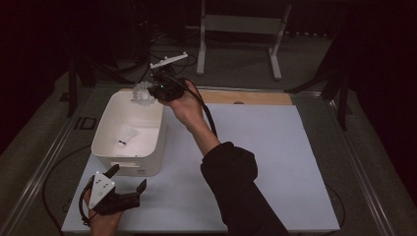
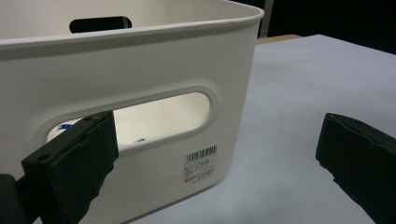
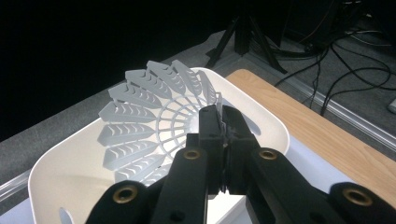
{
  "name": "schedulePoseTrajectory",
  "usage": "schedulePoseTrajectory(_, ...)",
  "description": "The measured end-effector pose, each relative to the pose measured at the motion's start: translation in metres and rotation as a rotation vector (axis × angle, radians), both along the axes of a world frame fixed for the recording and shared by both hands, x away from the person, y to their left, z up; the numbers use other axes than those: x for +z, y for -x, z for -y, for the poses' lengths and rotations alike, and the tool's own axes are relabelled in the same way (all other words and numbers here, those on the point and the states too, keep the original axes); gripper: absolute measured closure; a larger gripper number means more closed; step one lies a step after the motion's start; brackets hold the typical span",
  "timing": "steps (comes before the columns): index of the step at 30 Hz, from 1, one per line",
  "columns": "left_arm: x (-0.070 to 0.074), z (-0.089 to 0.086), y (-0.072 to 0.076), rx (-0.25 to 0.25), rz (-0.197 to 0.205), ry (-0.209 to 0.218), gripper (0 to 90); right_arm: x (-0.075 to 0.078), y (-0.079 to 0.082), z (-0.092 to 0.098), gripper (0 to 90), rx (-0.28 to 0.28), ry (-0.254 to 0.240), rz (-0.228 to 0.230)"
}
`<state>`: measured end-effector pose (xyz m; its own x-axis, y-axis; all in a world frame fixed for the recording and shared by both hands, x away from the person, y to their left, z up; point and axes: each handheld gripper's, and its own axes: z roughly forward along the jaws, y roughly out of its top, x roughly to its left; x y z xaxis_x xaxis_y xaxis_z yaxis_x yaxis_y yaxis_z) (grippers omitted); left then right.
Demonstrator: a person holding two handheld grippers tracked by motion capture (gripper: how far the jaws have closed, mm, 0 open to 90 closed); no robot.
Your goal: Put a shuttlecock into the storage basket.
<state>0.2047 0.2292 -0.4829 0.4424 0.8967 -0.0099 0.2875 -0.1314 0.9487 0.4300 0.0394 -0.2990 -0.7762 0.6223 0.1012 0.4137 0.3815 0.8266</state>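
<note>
A white plastic shuttlecock with a lattice skirt is pinched in the right gripper, whose two black jaws are pressed together on the skirt's rim. In the right gripper view the flared open end of the skirt faces the camera and fans out to the left of the jaws, so its long axis runs away from the gripper, down toward the inside of the white rectangular plastic bin below it; the cork end cannot be seen from here. In the high view the shuttlecock hangs over the far rim of the bin, held just above it and not lying in it. A second white shuttlecock lies on the bin's floor, its dark-banded tip pointing toward the near wall and its skirt toward the far one. The left gripper rests on the pale blue mat just in front of the bin's near wall, jaws spread wide with nothing between them; in the left gripper view they frame the bin's oval handle slot and a barcode label.
</note>
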Motion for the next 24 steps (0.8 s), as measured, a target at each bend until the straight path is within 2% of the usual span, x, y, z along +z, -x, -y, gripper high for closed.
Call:
schedulePoseTrajectory(1,0.000,0.000,0.000,0.001,0.000,0.002,0.0,-0.002,-0.003,-0.001,61.8,-0.004,-0.037,-0.012)
schedulePoseTrajectory(3,0.000,0.000,0.000,0.000,0.003,0.003,0.0,-0.006,-0.009,-0.001,35.2,-0.005,-0.077,-0.067)
schedulePoseTrajectory(4,0.000,0.000,0.000,0.000,0.003,0.004,0.0,-0.008,-0.011,0.000,24.8,-0.025,-0.073,-0.074)
schedulePoseTrajectory(5,0.000,0.000,0.000,0.000,0.004,0.004,0.0,-0.009,-0.013,0.001,23.8,-0.043,-0.069,-0.079)
schedulePoseTrajectory(7,0.000,0.000,0.000,0.000,0.002,0.003,0.0,-0.012,-0.015,0.005,21.8,-0.040,-0.079,-0.097)
schedulePoseTrajectory(11,0.000,0.001,0.000,-0.001,0.003,0.001,0.0,-0.013,-0.016,0.012,13.7,-0.060,-0.053,-0.085)
schedulePoseTrajectory(24,0.000,0.001,0.000,-0.001,0.003,0.000,0.0,-0.008,-0.010,0.024,10.4,-0.068,-0.020,-0.009)
